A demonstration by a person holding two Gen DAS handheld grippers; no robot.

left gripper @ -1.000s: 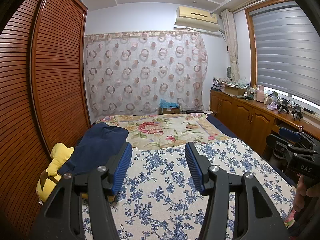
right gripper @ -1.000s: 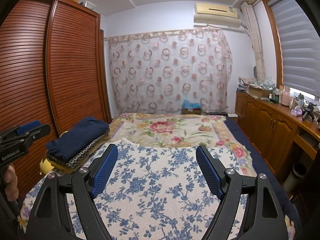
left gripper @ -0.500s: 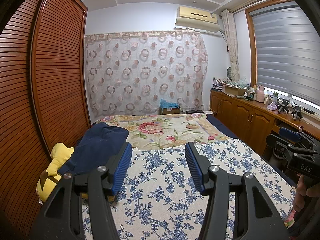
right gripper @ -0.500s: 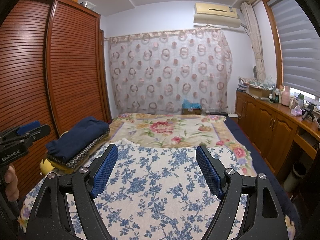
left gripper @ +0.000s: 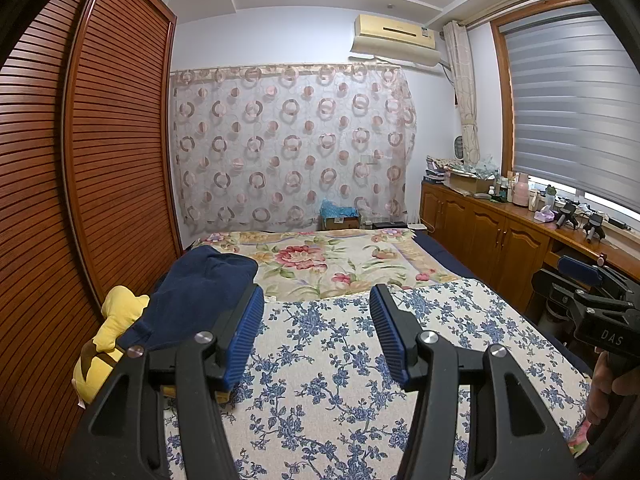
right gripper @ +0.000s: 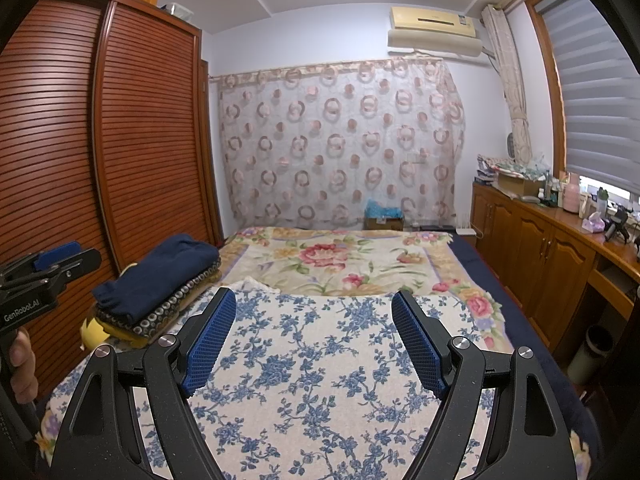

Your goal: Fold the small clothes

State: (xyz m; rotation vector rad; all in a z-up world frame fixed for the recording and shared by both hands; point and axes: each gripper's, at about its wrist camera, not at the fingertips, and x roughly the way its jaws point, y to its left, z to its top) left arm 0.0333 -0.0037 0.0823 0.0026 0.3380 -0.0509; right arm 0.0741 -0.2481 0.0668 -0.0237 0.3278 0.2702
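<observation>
Blue-flowered cotton covers the bed (right gripper: pixel 320 380) across the lower frame, a flat bare spread that looks meant as the folding surface. At middle left, the stack of clothes (right gripper: pixel 156 284), navy on top, sits at the bed's edge beside the wardrobe (right gripper: pixel 132 140), likely parked clear. Left tool (left gripper: pixel 316 336) and right tool (right gripper: pixel 314 344) hover with jaws apart, gripping nothing.

Bed (right gripper: pixel 472 264) carries floral spreads (right gripper: pixel 312 368), folded clothes (right gripper: pixel 160 280).
</observation>
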